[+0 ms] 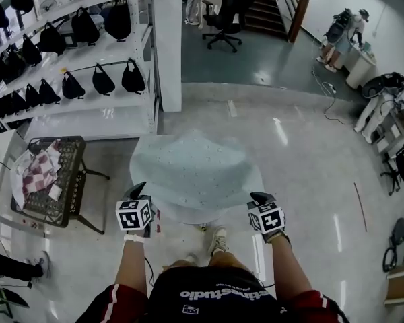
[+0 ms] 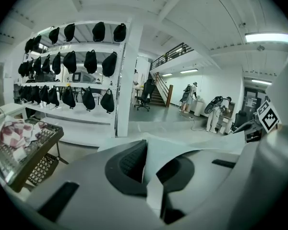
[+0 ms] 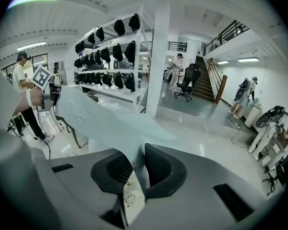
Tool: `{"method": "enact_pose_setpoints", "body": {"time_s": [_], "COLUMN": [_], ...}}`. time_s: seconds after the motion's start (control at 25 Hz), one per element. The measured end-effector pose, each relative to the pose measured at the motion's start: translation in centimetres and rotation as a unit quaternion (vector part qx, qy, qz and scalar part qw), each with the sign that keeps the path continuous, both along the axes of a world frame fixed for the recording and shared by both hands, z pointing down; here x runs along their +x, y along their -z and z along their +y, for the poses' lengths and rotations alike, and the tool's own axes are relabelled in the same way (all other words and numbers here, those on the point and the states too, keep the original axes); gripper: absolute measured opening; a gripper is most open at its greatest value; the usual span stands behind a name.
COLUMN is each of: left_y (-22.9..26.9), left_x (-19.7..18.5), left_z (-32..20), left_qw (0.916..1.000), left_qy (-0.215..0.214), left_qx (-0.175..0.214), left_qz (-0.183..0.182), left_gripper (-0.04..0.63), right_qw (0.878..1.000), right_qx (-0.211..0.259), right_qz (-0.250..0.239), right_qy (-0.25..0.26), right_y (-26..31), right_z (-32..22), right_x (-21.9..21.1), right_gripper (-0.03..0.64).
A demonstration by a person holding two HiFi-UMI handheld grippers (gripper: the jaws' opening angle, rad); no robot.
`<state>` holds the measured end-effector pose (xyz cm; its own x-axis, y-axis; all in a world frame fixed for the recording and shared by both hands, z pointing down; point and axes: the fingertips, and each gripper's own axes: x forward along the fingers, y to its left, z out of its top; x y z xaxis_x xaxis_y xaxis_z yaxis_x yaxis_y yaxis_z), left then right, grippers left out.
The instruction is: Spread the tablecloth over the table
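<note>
The tablecloth (image 1: 195,170) lies draped over the table, which it almost wholly hides. Its near edge is held up between the two tools, evidently so it can be drawn flat and squared. The left gripper (image 1: 139,192) is clamped tight on its corner, anchoring that side. The right gripper (image 1: 261,199) has its jaws parted with the hem loose between the pads, apparently for release.

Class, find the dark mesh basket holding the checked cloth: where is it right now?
Head view, left side: the basket stands below the shelves of black bags, left of the tablecloth.
</note>
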<state>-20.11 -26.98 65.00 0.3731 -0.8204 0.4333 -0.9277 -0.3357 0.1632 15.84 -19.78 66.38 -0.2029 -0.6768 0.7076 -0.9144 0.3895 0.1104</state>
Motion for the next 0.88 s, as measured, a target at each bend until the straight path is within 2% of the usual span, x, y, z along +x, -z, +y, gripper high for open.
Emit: {"method": "enact_pose_setpoints", "body": {"time_s": [0.16,0.32,0.6,0.72,0.88], "left_y": [-0.2,-0.6,-1.9,-2.3,-2.4], "left_x": [-0.6,-0.9,-2.2,-2.8,-3.8], "left_z": [0.6,1.9,4.6,6.1,7.9], "left_qw": [1.0000,0.9993,0.9947,0.9921,0.9896], "left_qy": [0.005,0.031,0.036,0.044,0.059], "left_qx": [-0.007,-0.017,-0.079,-0.091,-0.106], "left_qz": [-0.004,-0.014,-0.055,-0.074,-0.078], "left_gripper": [0.027,0.048,0.164,0.170,0.176], "right_qw": [1.000,1.000,0.998,0.997,0.996], "right_qx": [-0.003,0.014,0.009,0.009,0.004], "right_qz": [-0.007,-0.017,-0.059,-0.076,-0.090], "right_qy": [-0.002,-0.006,0.001,-0.009,-0.024], "right_y": [0.2,0.7,1.2,1.0,0.6], "right_z": [1.2,1.4,1.2,0.9,0.8], "right_x": [0.6,0.6,0.4,0.4,0.5], "right_gripper": [0.066,0.036,0.029,0.029,0.029]}}
